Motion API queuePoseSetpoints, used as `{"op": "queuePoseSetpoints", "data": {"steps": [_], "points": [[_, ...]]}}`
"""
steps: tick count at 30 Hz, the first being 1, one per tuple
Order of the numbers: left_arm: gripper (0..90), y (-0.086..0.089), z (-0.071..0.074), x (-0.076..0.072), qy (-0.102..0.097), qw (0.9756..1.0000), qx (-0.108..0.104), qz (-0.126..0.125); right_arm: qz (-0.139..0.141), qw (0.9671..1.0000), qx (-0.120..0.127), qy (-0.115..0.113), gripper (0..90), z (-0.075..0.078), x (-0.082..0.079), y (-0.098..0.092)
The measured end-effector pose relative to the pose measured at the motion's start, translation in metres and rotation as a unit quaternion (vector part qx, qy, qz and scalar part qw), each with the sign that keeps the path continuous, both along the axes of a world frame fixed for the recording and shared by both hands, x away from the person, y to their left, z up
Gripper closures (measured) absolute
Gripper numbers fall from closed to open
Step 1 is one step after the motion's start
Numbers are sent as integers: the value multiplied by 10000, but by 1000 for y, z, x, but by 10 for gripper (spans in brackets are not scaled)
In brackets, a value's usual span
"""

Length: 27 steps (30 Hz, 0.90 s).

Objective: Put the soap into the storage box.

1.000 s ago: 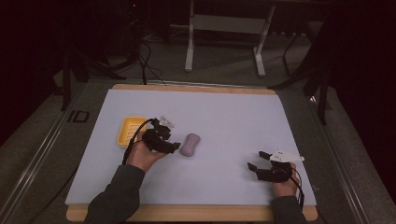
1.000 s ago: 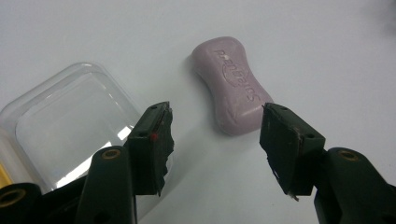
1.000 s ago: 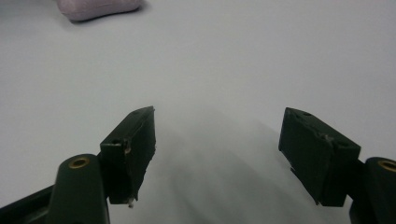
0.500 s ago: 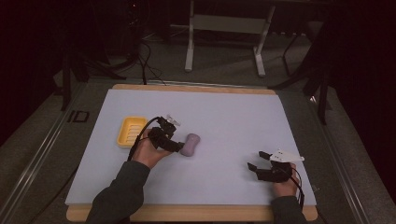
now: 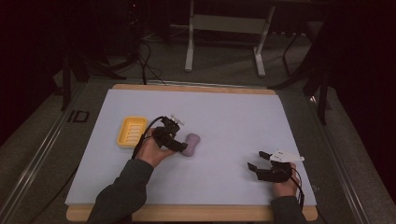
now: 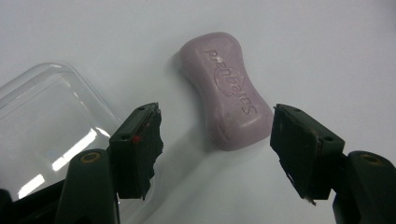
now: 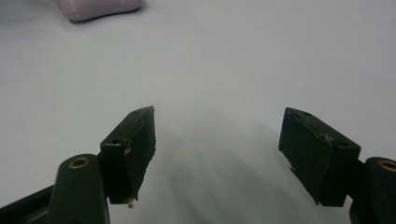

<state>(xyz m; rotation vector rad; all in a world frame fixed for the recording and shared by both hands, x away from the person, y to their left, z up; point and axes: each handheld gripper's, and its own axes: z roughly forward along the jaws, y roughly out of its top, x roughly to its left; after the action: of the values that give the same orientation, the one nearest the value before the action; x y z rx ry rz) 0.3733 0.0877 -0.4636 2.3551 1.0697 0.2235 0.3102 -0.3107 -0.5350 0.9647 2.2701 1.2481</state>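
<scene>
On the white table (image 5: 224, 116), the person's left forearm angles in from below, its hand tipping the left gripper (image 6: 215, 135) down over the lilac soap bar (image 6: 227, 89); its jaws, just opening, flank the soap's near end untouching. The right gripper (image 5: 259, 160) rests low, spread and empty

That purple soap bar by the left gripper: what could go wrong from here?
The left gripper has just been opening, its jaws flanking only the near end of the soap bar, so closing there might squeeze the bar away. One jaw sits beside the clear lid and could knock it.
</scene>
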Motion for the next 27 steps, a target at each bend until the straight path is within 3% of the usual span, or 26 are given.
{"op": "queuePoseSetpoints", "data": {"steps": [9,27], "points": [[311,-9,-3,5,142,9998,144,-77,0,10000,0,2,267,0,0,0],[246,-22,-10,18,271,9992,291,75,7,10000,-24,1,268,0,0,0]]}}
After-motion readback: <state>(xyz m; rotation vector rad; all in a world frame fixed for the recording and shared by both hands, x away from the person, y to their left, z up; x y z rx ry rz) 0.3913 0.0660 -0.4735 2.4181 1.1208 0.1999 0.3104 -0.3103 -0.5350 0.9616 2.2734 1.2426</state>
